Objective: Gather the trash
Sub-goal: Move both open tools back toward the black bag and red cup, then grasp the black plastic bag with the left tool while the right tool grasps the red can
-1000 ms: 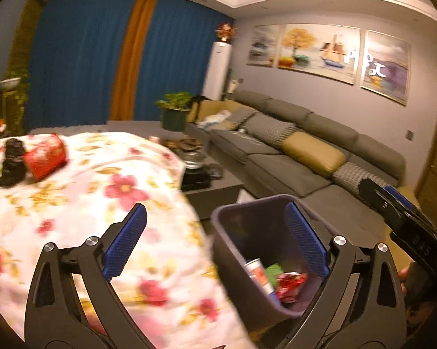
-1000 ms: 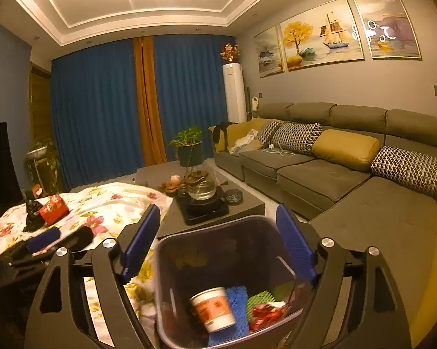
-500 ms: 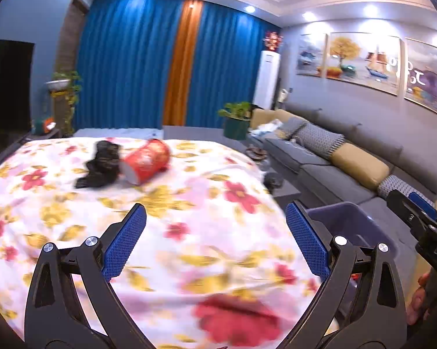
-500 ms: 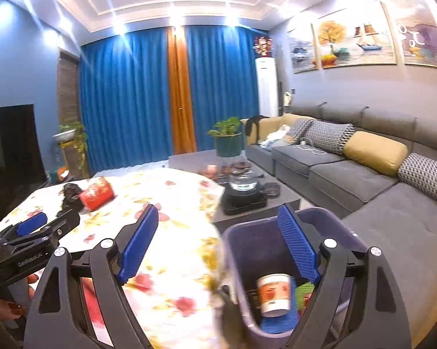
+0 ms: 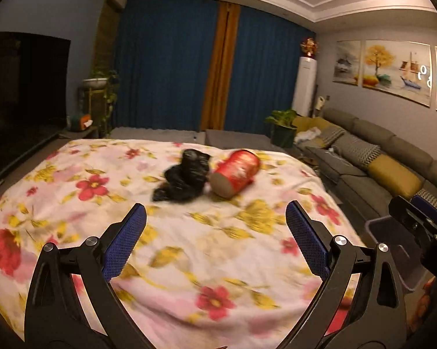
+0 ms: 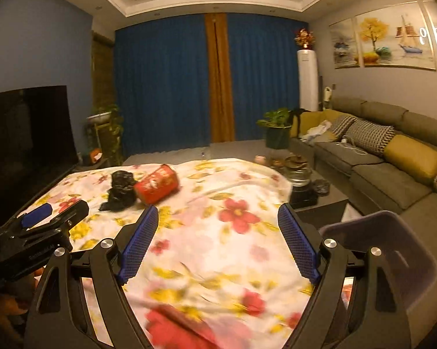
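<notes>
A red cup lies on its side on the floral cloth, touching a crumpled black bag on its left. My left gripper is open and empty, short of both. My right gripper is open and empty too, with the cup and bag ahead to its left. A grey bin stands at the cloth's right edge. In the right wrist view the left gripper shows at the lower left.
A grey sofa with cushions runs along the right wall. A low dark table with a kettle and a potted plant stands past the cloth. A dark TV is at the left, blue curtains behind.
Both views have swung left, from the bin to the floral cloth. The cup and bag now sit near the middle ahead. The bin has slid to the right edge. Both grippers stay open.
</notes>
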Demonstrator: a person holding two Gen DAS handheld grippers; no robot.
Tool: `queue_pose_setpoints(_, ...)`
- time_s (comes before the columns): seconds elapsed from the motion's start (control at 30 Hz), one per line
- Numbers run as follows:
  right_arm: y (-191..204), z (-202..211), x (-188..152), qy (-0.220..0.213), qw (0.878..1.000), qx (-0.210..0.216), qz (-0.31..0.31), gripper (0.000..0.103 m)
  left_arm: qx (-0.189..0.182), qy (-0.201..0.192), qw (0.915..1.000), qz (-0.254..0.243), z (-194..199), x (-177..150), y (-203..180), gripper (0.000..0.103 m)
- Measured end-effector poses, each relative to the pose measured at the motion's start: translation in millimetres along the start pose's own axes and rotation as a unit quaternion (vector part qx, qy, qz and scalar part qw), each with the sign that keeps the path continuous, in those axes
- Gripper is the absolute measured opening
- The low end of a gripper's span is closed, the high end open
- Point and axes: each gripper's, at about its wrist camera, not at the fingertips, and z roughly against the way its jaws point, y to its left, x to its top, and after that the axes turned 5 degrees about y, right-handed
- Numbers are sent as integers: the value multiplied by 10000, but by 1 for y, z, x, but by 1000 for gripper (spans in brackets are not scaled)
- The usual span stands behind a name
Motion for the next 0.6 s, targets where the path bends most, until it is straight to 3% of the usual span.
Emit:
queue_pose_setpoints(0.37,39,-78,30,110,9999,6,-76,82,324,34,9995,-36,-64,29,37,95)
queue_pose_setpoints(0.6,50,-119,45,213,9996,-60,-149,82,224,129,9997,-27,-111,46,42,95)
